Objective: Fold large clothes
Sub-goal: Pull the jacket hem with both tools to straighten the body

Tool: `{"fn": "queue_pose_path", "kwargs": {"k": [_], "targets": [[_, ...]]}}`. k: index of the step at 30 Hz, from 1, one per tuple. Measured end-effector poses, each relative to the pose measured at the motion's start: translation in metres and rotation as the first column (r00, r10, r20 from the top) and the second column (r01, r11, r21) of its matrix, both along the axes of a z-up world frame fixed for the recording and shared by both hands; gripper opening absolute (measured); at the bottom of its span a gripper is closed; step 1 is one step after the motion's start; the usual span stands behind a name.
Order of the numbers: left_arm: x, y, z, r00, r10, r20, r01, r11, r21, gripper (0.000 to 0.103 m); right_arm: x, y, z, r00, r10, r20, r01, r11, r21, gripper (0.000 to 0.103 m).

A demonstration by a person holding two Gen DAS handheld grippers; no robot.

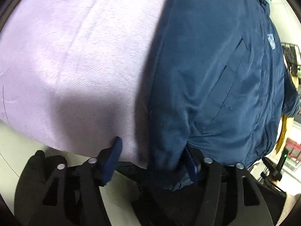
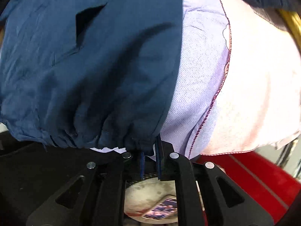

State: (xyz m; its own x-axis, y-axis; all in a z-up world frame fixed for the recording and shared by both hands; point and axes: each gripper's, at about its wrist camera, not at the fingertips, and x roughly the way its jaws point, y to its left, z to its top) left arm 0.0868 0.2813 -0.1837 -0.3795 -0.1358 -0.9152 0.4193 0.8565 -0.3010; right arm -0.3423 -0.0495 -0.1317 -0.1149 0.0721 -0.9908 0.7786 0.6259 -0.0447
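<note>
A navy blue jacket lies spread on a lilac cloth, with a slanted pocket and a small chest logo. My left gripper stands wide open at the jacket's bottom hem; the hem corner drapes between its fingers, over the right one. In the right wrist view the jacket fills the left side. My right gripper is nearly closed, its blue pads pinching the gathered elastic hem at the jacket's corner.
The lilac cloth has a dark red stitched edge and overlaps a pale pink cloth. A red surface lies below right. A yellow item and room clutter sit at the far right.
</note>
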Motion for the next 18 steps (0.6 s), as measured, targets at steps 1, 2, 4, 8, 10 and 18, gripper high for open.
{"fn": "queue_pose_path", "kwargs": {"k": [1,2,4,8,10,18], "targets": [[0.001,0.001,0.002,1.000,0.004,0.009,-0.004,1.000,0.004,0.070,-0.001,-0.003,0.006,1.000,0.009,-0.013,-0.009,1.000,-0.020,0.031],[0.004,0.005,0.008,1.000,0.005,0.030,-0.006,1.000,0.009,0.072,-0.004,-0.006,0.012,1.000,0.018,-0.022,-0.019,0.999,-0.039,0.051],[0.009,0.012,0.035,0.992,0.000,0.123,0.001,1.000,-0.002,0.075,-0.013,-0.014,0.032,1.000,0.029,-0.002,-0.029,0.997,-0.072,0.069],[0.027,-0.002,0.081,0.934,-0.043,0.356,0.052,0.999,-0.015,0.083,-0.026,-0.026,0.054,0.999,0.035,0.028,-0.033,0.998,-0.053,0.075],[0.040,-0.012,0.104,0.891,-0.059,0.451,0.077,0.997,-0.023,0.086,-0.023,-0.028,0.062,0.998,0.051,0.030,-0.049,0.998,-0.046,0.075],[0.116,-0.153,0.119,0.716,-0.088,0.693,0.121,0.993,0.002,0.092,0.013,-0.018,0.116,0.979,0.019,0.204,-0.013,0.999,-0.034,0.075]]}}
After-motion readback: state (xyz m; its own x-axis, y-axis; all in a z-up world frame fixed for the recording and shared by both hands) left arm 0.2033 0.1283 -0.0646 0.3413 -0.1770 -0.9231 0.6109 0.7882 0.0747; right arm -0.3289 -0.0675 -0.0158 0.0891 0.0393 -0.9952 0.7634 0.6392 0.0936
